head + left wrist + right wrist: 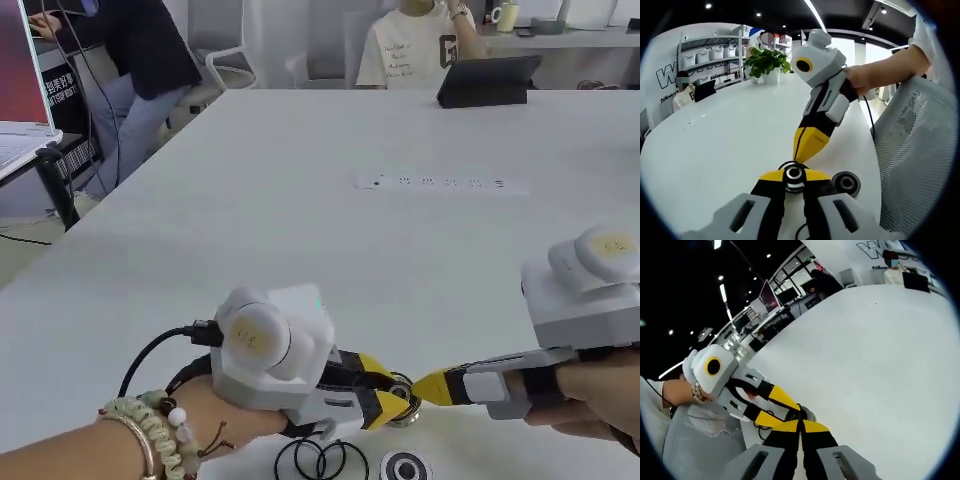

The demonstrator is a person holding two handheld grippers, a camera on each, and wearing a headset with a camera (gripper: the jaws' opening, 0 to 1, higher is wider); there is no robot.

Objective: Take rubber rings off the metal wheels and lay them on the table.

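Note:
A small metal wheel (403,392) (794,173) is clamped between the yellow jaws of my left gripper (398,400) (794,179), low over the near table edge. My right gripper (421,388) (801,159) (800,424) comes in from the right with its jaws shut, pinching the thin black rubber ring (788,164) at the wheel's rim. In the right gripper view the wheel (809,414) sits just past my tips, with the left gripper (790,410) beside it. Several loose black rings (320,460) lie on the table, next to a second wheel (405,467) (846,183) that wears its ring.
The white table (330,210) stretches far ahead, with a flush socket strip (440,183) in its middle. A dark tablet case (485,80) stands at the far edge, where people sit. A mesh chair (915,150) is close on the near side.

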